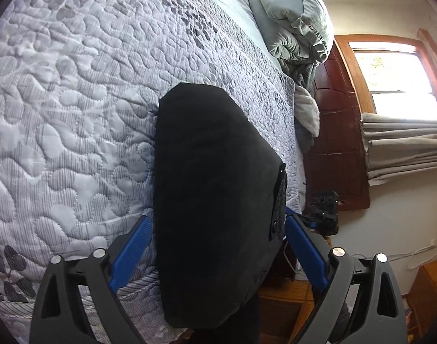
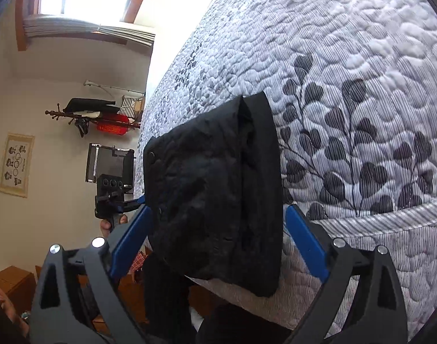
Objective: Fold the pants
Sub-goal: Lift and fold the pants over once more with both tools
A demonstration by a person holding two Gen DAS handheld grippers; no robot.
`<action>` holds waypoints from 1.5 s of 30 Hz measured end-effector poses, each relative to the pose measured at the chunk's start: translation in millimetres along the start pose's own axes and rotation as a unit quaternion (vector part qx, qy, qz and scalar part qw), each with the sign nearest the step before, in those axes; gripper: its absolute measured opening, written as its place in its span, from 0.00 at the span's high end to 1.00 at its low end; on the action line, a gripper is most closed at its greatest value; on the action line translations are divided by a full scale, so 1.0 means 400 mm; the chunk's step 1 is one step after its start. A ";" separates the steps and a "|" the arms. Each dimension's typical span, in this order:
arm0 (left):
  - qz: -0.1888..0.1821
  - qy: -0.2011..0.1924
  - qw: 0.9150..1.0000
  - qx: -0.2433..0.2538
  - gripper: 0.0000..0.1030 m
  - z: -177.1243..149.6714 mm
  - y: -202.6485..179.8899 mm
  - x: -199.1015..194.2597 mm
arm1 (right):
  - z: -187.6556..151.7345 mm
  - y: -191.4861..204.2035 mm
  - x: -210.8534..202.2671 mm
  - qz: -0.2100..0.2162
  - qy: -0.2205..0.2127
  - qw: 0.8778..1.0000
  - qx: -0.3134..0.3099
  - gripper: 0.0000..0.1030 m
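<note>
On the quilted bed (image 1: 75, 114), near its edge, the black pants (image 1: 215, 200) lie folded into a compact stack, apparently the final fold, with left gripper (image 1: 215, 238) and right gripper (image 2: 218, 229) jaws spread wide, gripping nothing, so next comes smoothing or withdrawing.

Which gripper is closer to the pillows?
Right. The right gripper sits past the pants, toward the pillows; the left gripper is behind the pants.
</note>
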State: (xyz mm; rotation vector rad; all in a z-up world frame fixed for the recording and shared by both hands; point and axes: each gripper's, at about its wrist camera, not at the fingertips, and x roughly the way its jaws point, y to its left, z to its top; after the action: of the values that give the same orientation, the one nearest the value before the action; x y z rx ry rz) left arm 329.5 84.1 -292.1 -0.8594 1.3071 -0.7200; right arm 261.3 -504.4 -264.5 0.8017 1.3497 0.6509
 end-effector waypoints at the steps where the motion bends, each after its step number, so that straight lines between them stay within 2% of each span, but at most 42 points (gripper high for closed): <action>1: -0.006 0.004 1.000 -0.006 0.08 0.003 0.005 0.003 | -0.006 -0.014 0.007 0.004 0.011 1.000 0.008 0.08; 5: -0.020 0.031 0.999 -0.016 0.07 0.015 0.022 0.028 | -0.025 -0.059 0.024 0.022 0.034 0.999 0.023 0.07; 11: -0.003 0.062 0.998 -0.020 0.06 0.033 0.052 0.079 | -0.035 -0.113 0.059 0.040 0.060 0.996 0.044 0.05; 19: -0.006 0.115 0.993 0.019 0.04 0.041 0.011 0.189 | -0.021 -0.103 0.095 0.050 0.080 0.994 0.050 0.02; 26: -0.015 0.115 0.993 0.016 0.04 0.037 0.007 0.212 | -0.019 -0.092 0.123 0.068 0.094 0.992 0.040 0.02; 30: -0.008 0.107 0.994 0.014 0.05 0.024 0.007 0.213 | -0.018 -0.084 0.135 0.067 0.092 0.993 0.031 0.04; 31: 0.001 0.106 0.994 0.014 0.08 0.022 0.006 0.215 | -0.014 -0.079 0.138 0.061 0.090 0.994 0.026 0.14; 32: 0.011 0.110 0.994 0.017 0.19 0.019 -0.002 0.224 | -0.012 -0.078 0.138 0.050 0.090 0.994 0.021 0.31; 33: 0.012 0.110 0.994 0.019 0.26 0.015 -0.004 0.223 | -0.014 -0.081 0.134 0.052 0.089 0.994 0.022 0.35; 35: 0.010 0.107 0.994 0.021 0.37 0.011 -0.004 0.215 | -0.021 -0.086 0.119 0.057 0.081 0.995 0.019 0.49; 39: 0.014 0.088 0.996 0.030 0.51 -0.004 -0.024 0.207 | -0.033 -0.094 0.094 0.058 0.067 0.996 0.016 0.57; 45: 0.032 0.067 0.997 0.035 0.64 -0.014 -0.053 0.201 | -0.042 -0.049 0.087 0.050 0.053 0.997 0.012 0.63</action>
State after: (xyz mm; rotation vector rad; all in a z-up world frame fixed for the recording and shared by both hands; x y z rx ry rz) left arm 335.4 4.2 -315.2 -0.7191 1.4145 -0.7798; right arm 248.1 -485.9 -301.1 0.8681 1.4224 0.7649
